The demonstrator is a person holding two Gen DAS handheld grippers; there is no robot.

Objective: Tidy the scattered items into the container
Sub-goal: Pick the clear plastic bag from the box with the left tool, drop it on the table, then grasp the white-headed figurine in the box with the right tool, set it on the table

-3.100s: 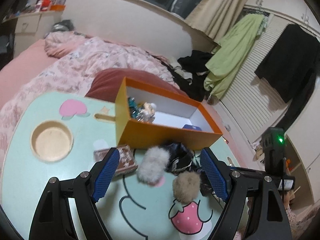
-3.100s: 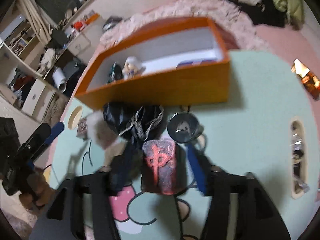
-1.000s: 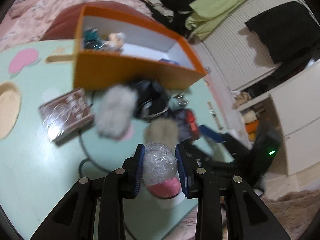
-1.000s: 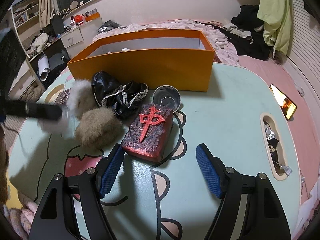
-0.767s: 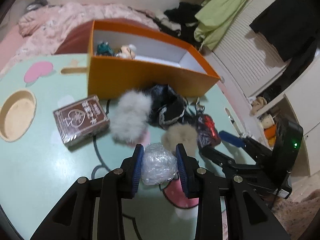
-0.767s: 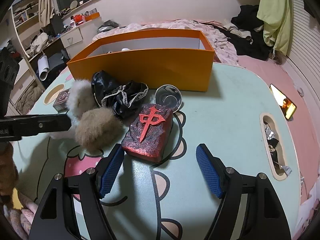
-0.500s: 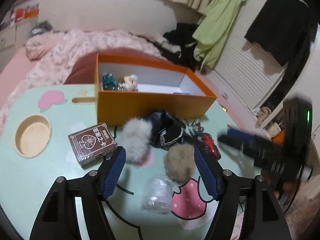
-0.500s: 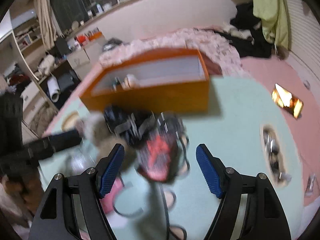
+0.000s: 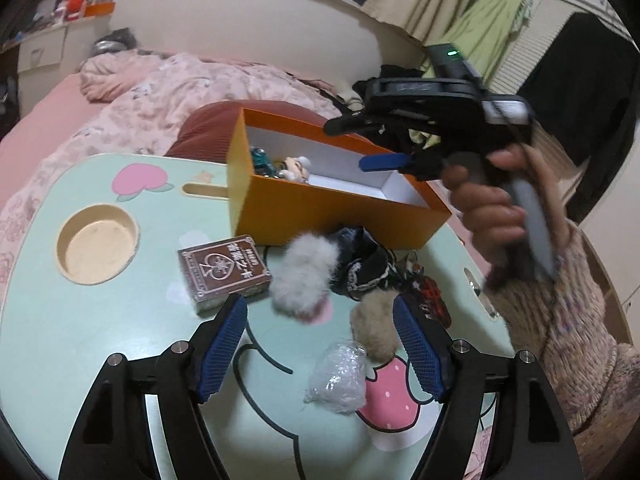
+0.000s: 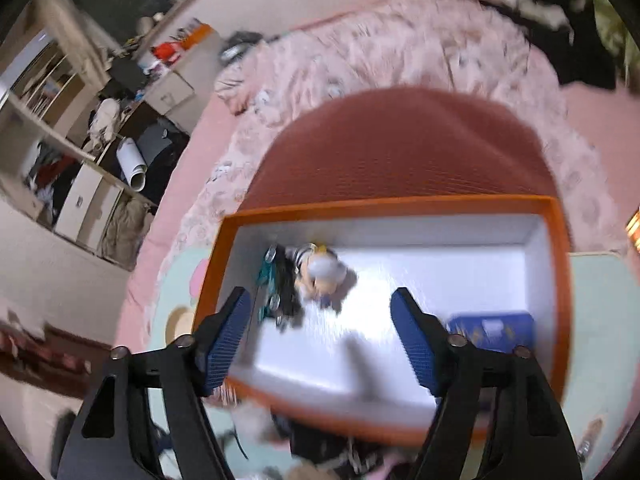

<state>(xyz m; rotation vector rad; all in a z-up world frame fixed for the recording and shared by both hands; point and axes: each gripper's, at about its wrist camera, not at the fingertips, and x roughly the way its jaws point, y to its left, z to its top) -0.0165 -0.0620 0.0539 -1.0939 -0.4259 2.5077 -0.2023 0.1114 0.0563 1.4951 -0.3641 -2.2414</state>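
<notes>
My left gripper (image 9: pixel 320 344) stands open low over the mint table (image 9: pixel 80 352). A crumpled clear plastic ball (image 9: pixel 338 380) lies loose on the table between its fingers, touched by neither pad. Beyond it are a white fur pom (image 9: pixel 304 280), a beige fur pom (image 9: pixel 374 332), a black lace cloth (image 9: pixel 360 264), a brown card box (image 9: pixel 224 272) and a red tile (image 9: pixel 430 296). My right gripper (image 10: pixel 322 312), held by a hand (image 9: pixel 488 208), hovers over the orange box (image 10: pixel 380 204). Its jaws are closing with nothing between them. Inside the box lie a figurine (image 10: pixel 320 270) and a blue pack (image 10: pixel 492 328).
A round wooden recess (image 9: pixel 96 244) is set into the table at the left. A dark red cushion (image 10: pixel 400 144) and a pink quilt (image 9: pixel 160 92) lie behind the box. A sleeve (image 9: pixel 568 320) crosses the table's right side.
The left gripper opened and let go of the plastic ball, which now lies on the table. The right gripper swung up from the red tile to above the orange box.
</notes>
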